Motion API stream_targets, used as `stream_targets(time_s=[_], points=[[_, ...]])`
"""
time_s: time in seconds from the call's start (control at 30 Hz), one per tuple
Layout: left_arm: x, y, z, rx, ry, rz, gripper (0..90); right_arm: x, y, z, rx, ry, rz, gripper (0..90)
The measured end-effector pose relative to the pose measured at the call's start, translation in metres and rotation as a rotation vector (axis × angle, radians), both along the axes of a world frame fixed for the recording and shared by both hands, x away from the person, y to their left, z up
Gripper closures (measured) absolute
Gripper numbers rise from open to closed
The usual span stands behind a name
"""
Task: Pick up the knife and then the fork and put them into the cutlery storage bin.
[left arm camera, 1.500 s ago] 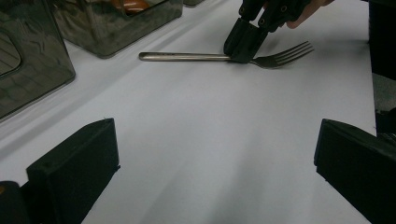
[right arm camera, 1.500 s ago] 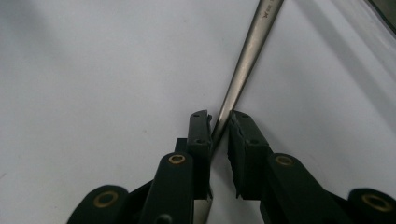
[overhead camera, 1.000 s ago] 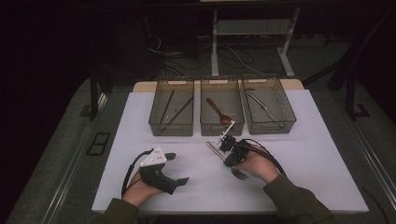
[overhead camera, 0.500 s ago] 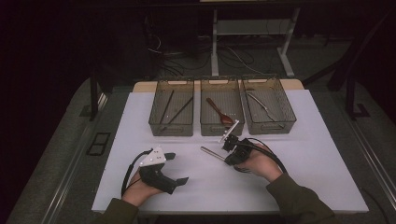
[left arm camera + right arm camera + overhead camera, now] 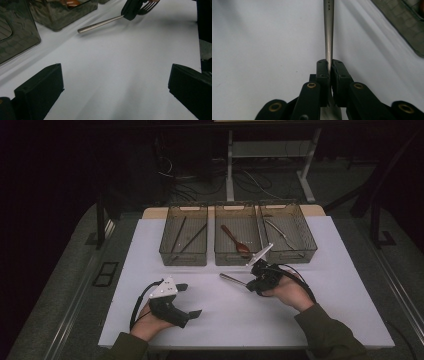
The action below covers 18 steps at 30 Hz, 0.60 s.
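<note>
A metal fork is held just above the white table, its handle pointing left. My right gripper is shut on it in front of the middle bin, and its jaws have just been closing with the fork between them. In the right gripper view the pads pinch the fork's neck and the handle runs straight ahead. The left gripper view shows the fork, with its tines behind that gripper. My left gripper rests at the near left, open, with nothing between its jaws.
Three clear bins stand in a row at the back. The left bin holds dark chopsticks, the middle bin a brown spoon, the right bin a metal utensil. Dark floor surrounds the table.
My right hand has shifted slightly right and up with the fork in its grip. The left hand and gripper have stayed put.
</note>
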<state>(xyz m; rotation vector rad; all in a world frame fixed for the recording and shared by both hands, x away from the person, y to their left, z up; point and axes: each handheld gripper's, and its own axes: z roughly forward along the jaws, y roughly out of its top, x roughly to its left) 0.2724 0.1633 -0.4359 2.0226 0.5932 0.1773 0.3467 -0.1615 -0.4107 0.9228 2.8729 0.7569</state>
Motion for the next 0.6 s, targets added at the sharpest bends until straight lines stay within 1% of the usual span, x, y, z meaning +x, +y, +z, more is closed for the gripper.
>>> stream_targets(time_s=[0.07, 0.1, 0.13, 0.33, 0.6], points=[[0.000, 0.000, 0.000, -0.001, 0.001, 0.001, 0.0, 0.001, -0.003, 0.002, 0.011, -0.004, -0.002, 83.6], [0.000, 0.000, 0.000, 0.000, 0.001, 0.000, 0.0, 0.000, -0.004, 0.003, 0.027, 0.005, -0.016, 83.6], [0.000, 0.000, 0.000, -0.002, 0.001, 0.001, 0.0, 0.000, -0.006, 0.004, 0.022, -0.006, -0.011, 83.6], [0.000, 0.000, 0.000, -0.002, -0.002, 0.001, 0.0, 0.000, -0.015, 0.012, 0.063, -0.013, -0.027, 83.6], [0.000, 0.000, 0.000, 0.000, -0.001, -0.001, 0.0, 0.000, -0.032, 0.028, 0.123, -0.054, -0.050, 83.5]])
